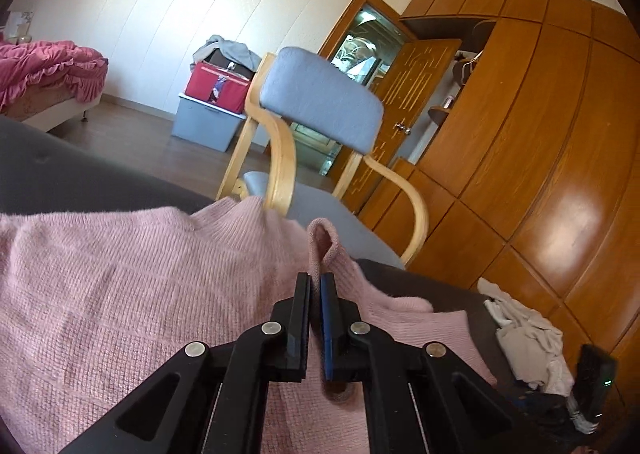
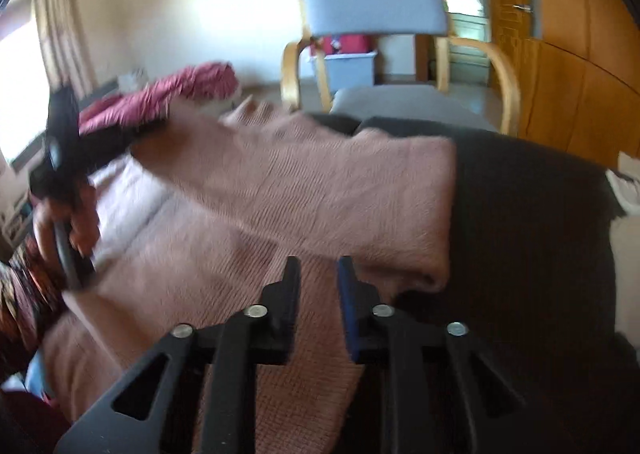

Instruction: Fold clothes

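Garment: the pink knit sweater [image 1: 132,274] is lying spread across the dark desk [image 1: 80,178], filling the left wrist view from 6 to 9 o'clock.
Left tool: the left tool [image 1: 315,282] is clamping a small fold of the sweater's edge, the pinched loop poking up past the jaws toward 12 o'clock.
Right tool: the right tool [image 2: 318,274] is hovering above the knit with its jaws parted and nothing between them; that view is blurring.
Folded part: 1 flap is already lying doubled over the body, its edge running toward 3 o'clock in the right wrist view.
Doing it well: I judge the pinch is shallow, so carrying it low and slow should be keeping the knit from slipping.
Watch: the grey chair [image 1: 320,98] at 12 o'clock is sitting close to the desk edge.
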{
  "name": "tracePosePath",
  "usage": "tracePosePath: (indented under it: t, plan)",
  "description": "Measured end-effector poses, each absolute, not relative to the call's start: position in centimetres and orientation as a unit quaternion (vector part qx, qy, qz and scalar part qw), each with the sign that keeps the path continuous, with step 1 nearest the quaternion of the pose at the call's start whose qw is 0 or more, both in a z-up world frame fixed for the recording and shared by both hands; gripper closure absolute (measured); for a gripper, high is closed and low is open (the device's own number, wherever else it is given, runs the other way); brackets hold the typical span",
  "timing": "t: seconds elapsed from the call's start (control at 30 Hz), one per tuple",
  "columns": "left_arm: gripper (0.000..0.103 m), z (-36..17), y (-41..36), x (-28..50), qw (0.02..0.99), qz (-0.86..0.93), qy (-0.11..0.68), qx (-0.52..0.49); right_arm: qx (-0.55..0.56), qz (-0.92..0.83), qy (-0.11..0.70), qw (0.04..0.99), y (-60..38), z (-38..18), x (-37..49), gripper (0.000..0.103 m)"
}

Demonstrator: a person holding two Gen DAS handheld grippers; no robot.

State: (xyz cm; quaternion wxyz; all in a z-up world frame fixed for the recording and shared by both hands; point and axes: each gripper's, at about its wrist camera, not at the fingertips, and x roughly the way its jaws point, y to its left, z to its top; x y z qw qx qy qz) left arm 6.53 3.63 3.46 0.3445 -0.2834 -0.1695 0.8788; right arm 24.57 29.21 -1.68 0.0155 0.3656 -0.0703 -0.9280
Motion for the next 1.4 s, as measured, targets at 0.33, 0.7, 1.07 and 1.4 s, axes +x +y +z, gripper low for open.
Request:
tracePosePath:
  t: [0.33, 0.7, 1.07, 1.4]
  plan:
    - [0.1, 3.6, -1.1, 3.6, 0.3, 0.892, -0.139, -0.308, 0.405, -0.912, -0.047, -0.046, 29.9, -3.9, 21.5, 0.085]
    - [0.099, -2.3, -2.6, 0.9, 0.29, 0.847, -0.19, -0.404, 0.418, -0.905, -0.07, -0.028, 29.8, -2.1, 22.5, 0.085]
    - [0.099, -3.6, -2.7, 0.3, 0.272, 0.837, -0.2, -0.431, 0.401, -0.912, 0.042, -0.079, 30.1, -1.2, 13.3, 0.085]
    - [0.099, -3.8, -1.1, 0.2, 0.269, 0.843, -0.169, -0.435, 0.393, -0.907, -0.076, -0.132, 36.6, -4.3, 12.1, 0.087]
